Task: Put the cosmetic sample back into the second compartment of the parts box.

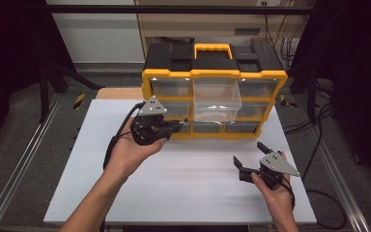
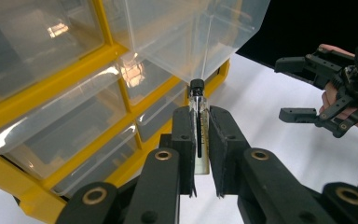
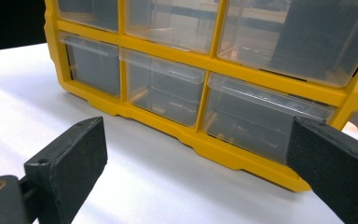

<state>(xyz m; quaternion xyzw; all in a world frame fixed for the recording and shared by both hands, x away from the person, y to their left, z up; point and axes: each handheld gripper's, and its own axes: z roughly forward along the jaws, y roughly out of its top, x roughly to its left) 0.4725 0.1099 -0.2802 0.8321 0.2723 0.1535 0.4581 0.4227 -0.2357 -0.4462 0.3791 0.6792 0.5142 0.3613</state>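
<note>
Yellow and black drawer organizer (image 1: 215,72) stands at the far side of the white table (image 1: 183,188), clear drawers in three rows. One clear drawer (image 1: 217,99) in the middle column is pulled well out toward the person, sticking past the yellow frame.

Left gripper (image 1: 176,127) is held in the left hand (image 1: 133,152) at the organizer's lower left front, just beside the bottom drawers. In the left gripper view its jaws are clamped on a small clear glass vial (image 2: 198,126) with a black cap, vial upright between the pads, cap poking out above the jaw tips and sitting right under the pulled-out drawer's corner (image 2: 191,42). Cannot tell if the cap touches the drawer.

Right gripper (image 1: 251,155) is in the right hand (image 1: 275,193) at the table's right front, well apart from the organizer, jaws spread wide with nothing between them. Right gripper view looks at the bottom row of drawers (image 3: 168,93), all pushed in, yellow frame resting on the table. The right gripper also shows in the left gripper view (image 2: 303,88), off to the side, jaws apart
</note>
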